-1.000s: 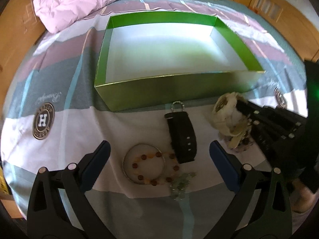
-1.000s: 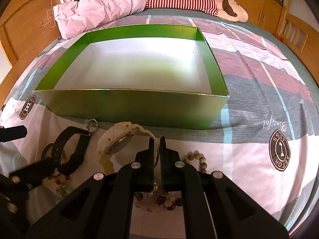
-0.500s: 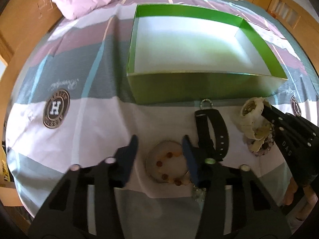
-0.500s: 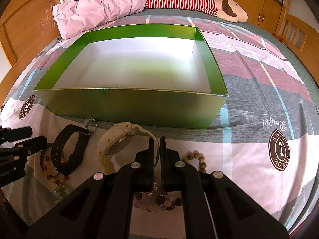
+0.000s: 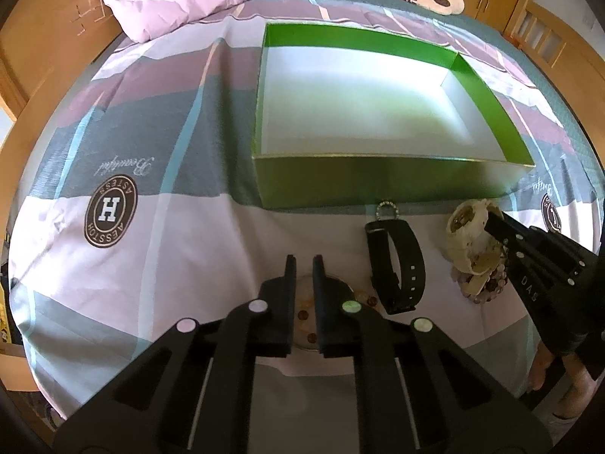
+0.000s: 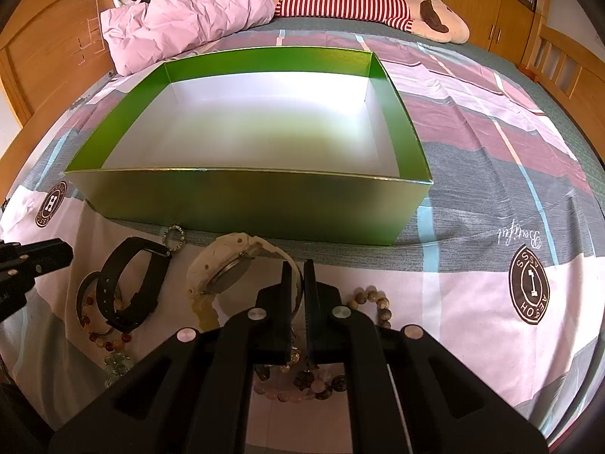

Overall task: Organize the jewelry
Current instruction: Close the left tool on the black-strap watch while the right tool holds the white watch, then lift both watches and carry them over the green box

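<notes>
An open green box (image 5: pixel 378 183) (image 6: pixel 242 204) with a white floor stands on the bed. In front of it lie a black watch (image 5: pixel 397 265) (image 6: pixel 128 283), a small beaded ring (image 5: pixel 386 210) (image 6: pixel 174 233), a silver bangle (image 5: pixel 340 283) with an amber bead bracelet (image 6: pixel 94 325), and other bead bracelets (image 6: pixel 372 299). My left gripper (image 5: pixel 303 265) is shut, its fingers over the bangle's rim; whether they grip it is hidden. My right gripper (image 6: pixel 298 268) (image 5: pixel 495 223) is shut on the strap of a cream watch (image 6: pixel 230 268) (image 5: pixel 469 230).
A pink bag (image 6: pixel 181 19) and a striped plush toy (image 6: pixel 359 7) lie at the far end of the bed. Wooden bed frame (image 6: pixel 45 56) and cabinets surround it. The patterned sheet (image 5: pixel 132 227) spreads left of the box.
My left gripper has closed from wide open to shut and shifted left over the bangle. My right gripper stays shut on the cream watch strap, barely moving.
</notes>
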`<state>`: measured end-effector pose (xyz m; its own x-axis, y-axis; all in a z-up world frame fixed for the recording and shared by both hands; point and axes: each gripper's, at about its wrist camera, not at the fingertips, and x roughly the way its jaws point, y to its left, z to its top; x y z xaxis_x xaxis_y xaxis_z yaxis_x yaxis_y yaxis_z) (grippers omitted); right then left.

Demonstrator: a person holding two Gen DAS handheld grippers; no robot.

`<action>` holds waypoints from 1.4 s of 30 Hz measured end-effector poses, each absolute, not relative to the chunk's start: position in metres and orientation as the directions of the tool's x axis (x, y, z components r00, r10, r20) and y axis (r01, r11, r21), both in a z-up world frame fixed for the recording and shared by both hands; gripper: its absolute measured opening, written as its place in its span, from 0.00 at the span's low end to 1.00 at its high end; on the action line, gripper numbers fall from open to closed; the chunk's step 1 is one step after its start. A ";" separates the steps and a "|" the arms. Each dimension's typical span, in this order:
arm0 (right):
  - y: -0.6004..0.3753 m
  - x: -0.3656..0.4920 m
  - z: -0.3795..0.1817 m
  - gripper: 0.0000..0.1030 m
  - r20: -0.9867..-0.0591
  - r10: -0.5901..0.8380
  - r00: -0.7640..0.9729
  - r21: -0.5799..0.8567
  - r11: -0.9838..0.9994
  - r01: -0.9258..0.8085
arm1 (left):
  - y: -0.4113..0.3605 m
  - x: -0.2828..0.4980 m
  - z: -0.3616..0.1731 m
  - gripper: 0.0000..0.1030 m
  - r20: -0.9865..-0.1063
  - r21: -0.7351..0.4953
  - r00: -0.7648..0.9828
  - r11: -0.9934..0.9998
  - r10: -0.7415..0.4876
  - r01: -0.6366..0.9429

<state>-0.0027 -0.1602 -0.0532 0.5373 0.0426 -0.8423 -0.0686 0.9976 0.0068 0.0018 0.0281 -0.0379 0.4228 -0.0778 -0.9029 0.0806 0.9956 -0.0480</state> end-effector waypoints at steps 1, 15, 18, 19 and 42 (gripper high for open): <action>-0.160 -0.003 -0.053 0.05 -0.842 0.044 0.538 0.008 0.998 -0.069 | 0.029 0.001 -0.036 0.08 -0.900 -0.046 0.429 0.996 -0.075 0.078; -0.154 -0.004 -0.052 0.05 -0.842 0.059 0.537 0.013 0.996 -0.089 | 0.045 0.003 -0.032 0.07 -0.896 -0.017 0.443 0.999 -0.032 0.037; -0.153 -0.004 -0.053 0.05 -0.844 0.060 0.532 0.013 0.996 -0.092 | 0.046 0.004 -0.034 0.07 -0.899 -0.011 0.437 0.999 -0.024 0.034; -0.153 -0.004 -0.054 0.05 -0.845 0.061 0.531 0.013 0.996 -0.093 | 0.047 0.004 -0.035 0.07 -0.901 -0.009 0.433 0.999 -0.023 0.033; -0.152 -0.007 -0.051 0.06 -0.846 0.081 0.527 0.033 0.994 -0.101 | 0.026 -0.002 -0.020 0.68 -0.874 -0.204 0.414 0.966 -0.253 0.160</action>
<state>-0.0070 -0.1516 -0.0514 0.5265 0.0811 -0.8463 -0.1008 0.9944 0.0326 -0.0019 0.0260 -0.0198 0.4138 -0.2533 -0.8744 0.1597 0.9658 -0.2042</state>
